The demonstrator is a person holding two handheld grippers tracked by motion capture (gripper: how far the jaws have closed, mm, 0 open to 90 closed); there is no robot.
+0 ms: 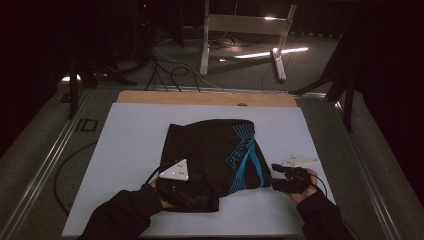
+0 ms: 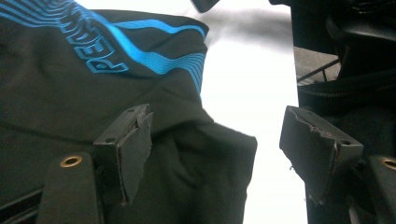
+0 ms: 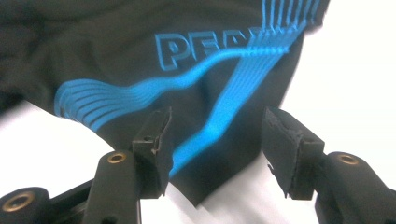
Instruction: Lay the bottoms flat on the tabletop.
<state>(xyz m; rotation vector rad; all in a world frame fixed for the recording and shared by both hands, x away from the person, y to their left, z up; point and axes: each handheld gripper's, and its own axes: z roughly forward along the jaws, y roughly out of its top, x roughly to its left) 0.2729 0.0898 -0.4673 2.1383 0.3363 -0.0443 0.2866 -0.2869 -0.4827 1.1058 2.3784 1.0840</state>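
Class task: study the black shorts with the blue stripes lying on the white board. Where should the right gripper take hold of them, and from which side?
Probably the near right corner of the shorts. It juts off the white board as a thin, flat point, already lined up between the open jaws of the right gripper. Come from the near right, low and level, so that one jaw slides under the hem.
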